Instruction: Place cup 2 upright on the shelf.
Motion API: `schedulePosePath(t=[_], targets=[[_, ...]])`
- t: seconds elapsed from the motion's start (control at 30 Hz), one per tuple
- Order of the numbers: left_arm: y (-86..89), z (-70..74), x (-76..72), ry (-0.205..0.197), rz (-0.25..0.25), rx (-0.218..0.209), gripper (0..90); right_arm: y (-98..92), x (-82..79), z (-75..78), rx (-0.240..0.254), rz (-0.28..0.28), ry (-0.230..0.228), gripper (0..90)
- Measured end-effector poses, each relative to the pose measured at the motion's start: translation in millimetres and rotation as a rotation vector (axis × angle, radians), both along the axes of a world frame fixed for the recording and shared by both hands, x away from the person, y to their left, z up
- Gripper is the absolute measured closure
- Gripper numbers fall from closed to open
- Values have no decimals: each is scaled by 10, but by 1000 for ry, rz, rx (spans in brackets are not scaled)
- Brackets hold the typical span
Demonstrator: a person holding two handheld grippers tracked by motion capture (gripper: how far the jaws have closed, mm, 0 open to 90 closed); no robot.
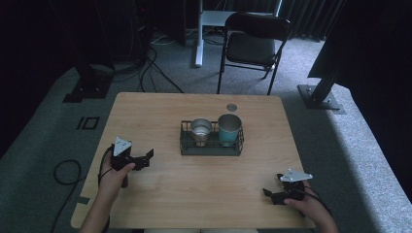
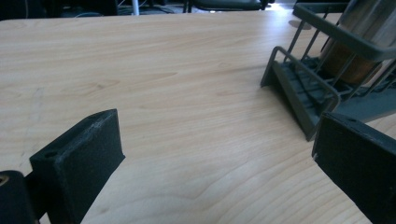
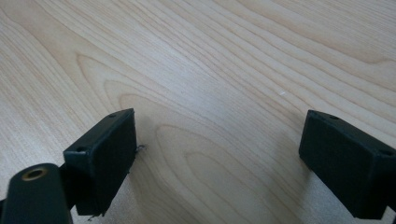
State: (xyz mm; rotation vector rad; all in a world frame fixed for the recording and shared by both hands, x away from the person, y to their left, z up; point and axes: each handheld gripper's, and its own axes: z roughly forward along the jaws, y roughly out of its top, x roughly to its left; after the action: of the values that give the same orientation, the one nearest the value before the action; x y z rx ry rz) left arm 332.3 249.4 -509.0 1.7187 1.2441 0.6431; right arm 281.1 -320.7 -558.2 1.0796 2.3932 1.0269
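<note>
My left gripper (image 1: 145, 158) sits near the tabletop's left edge, jaws wide apart, nothing between them. It points toward the wire rack (image 1: 211, 145), the thing nearest it.

The rack is dark grey, with thin wire rails around a slatted base. It's a long low rectangle, standing flat and upright at the tabletop's middle, a bit toward the far edge. Its long axis runs left to right, parallel to the near and far edges. In the left gripper view its near-left corner (image 2: 299, 88) shows just past my right-hand jaw, not touching.

Inside the rack are a steel cup (image 1: 200, 130) in the left half and a taller teal cup (image 1: 229, 128) in the right half. Both are upright, mouths up, just beside each other; contact unclear. A small round metal disc (image 1: 231, 107) lies on the wood behind the rack, near the far edge.

My right gripper (image 1: 272, 193) is by the near right corner, low over bare wood. Its jaws are also spread wide and hold nothing.

The table (image 1: 145, 111) is light wood grain with rounded corners. The room is dim, with grey carpet. A black folding chair (image 1: 252, 43) stands beyond the far edge, a black cable loop (image 1: 65, 172) lies on the floor at left, and a dark stand base (image 1: 320, 97) is at right.
</note>
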Motion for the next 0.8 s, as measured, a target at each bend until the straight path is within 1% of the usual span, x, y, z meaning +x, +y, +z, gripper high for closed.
schedulePosePath(t=[0.07, 0.1, 0.2, 0.37, 0.53, 0.6, 0.73, 0.8], targets=[[22, -6, -30, 1, 3, 10, 24, 0, 0, 0, 0, 0, 0, 110], [30, -9, -48, 0, 9, 8, 24, 0, 0, 0, -1, 0, 0, 110], [59, -23, -105, 4, 22, 25, 24, 0, -1, 0, 0, 0, 0, 110], [120, -64, -181, 30, 58, 20, 24, 0, -1, 0, -1, 0, 0, 110], [176, -120, -260, 52, 92, 36, 24, 9, -8, 1, 0, 0, 3, 109], [203, -150, -289, 64, 96, 32, 24, 10, -7, 1, 0, 1, 2, 109], [270, -205, -345, 91, 125, 26, 24, 10, -6, 1, 0, 2, 1, 109], [304, -222, -372, 101, 143, 30, 24, 9, -6, -1, 0, 3, -1, 109]])
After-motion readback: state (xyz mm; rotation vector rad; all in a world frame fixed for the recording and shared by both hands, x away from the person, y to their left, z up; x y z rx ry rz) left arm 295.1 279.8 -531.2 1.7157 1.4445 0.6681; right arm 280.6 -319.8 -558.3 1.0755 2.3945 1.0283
